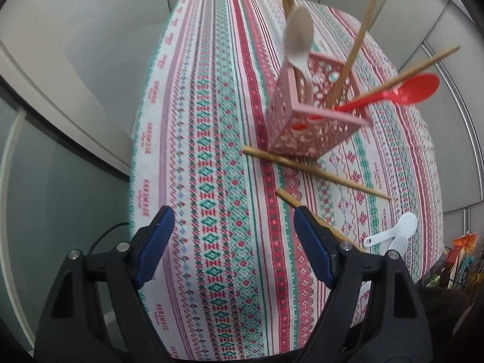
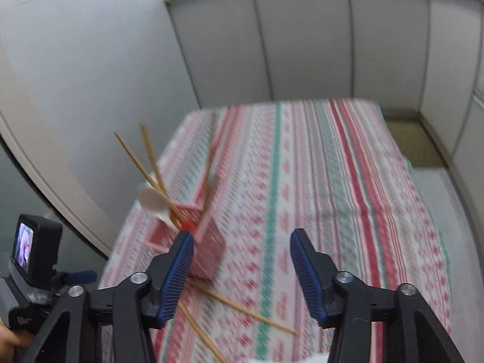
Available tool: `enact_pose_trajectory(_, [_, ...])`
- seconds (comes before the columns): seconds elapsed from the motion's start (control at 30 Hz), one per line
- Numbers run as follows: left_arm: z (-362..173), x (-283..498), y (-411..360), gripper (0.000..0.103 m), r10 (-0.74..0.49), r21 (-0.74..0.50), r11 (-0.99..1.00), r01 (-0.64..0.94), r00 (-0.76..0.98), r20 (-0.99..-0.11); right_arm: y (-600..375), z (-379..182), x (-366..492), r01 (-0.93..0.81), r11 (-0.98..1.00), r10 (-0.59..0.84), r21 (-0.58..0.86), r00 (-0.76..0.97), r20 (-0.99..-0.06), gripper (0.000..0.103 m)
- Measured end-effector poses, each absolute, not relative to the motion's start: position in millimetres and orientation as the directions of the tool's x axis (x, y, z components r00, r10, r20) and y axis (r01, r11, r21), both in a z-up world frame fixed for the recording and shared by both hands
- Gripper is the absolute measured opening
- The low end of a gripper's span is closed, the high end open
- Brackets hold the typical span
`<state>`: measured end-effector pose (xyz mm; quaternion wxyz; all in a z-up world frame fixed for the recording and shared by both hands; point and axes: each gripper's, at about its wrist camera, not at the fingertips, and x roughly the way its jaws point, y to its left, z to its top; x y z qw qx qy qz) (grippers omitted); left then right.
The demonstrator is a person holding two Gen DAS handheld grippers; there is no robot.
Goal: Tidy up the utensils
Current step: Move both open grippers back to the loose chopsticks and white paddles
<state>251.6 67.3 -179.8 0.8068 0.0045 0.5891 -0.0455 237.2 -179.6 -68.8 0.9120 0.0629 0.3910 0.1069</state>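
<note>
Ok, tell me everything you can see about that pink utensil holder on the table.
The pink utensil holder is a square, open-topped basket that looks like plastic, with lattice-cut walls and an inner divider. It stands on the striped tablecloth, looking tilted in the wide lens. Inside lean several wooden chopsticks, a white spoon and a red spoon. A loose chopstick lies at its base. Neither gripper touches it.

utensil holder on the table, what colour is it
Pink, with a lattice cutout pattern; the utensil holder shows best in the left wrist view.
</note>
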Motion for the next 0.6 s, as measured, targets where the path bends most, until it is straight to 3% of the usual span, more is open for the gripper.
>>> enact_pose_trajectory(0.07, [-188.3, 251.2, 62.4, 0.081, -0.075, -0.057, 0.996, 0.073, 0.277, -0.958, -189.4, -83.1, 238.4, -0.122, 0.969, 0.242, 0.213, 0.619, -0.747, 0.067])
enact_pose_trajectory(0.23, [-205.1, 254.9, 54.2, 0.080, -0.126, -0.123, 0.992, 0.024, 0.226, -0.966, -204.3, -129.2, 246.0, -0.073, 0.966, 0.256, 0.250, 0.443, -0.859, 0.068])
enact_pose_trajectory(0.4, [-217.6, 257.3, 47.5, 0.063, -0.217, -0.231, 0.971, -0.057, 0.192, -0.957, -209.0, -170.2, 245.1, -0.051, 0.984, 0.178, 0.171, 0.326, -0.928, 0.069])
enact_pose_trajectory(0.6, [-226.6, 261.5, 33.1, 0.039, -0.223, -0.248, 0.963, -0.108, 0.206, -0.953, -221.0, -194.1, 244.1, -0.028, 0.989, 0.148, 0.146, 0.256, -0.955, 0.071])
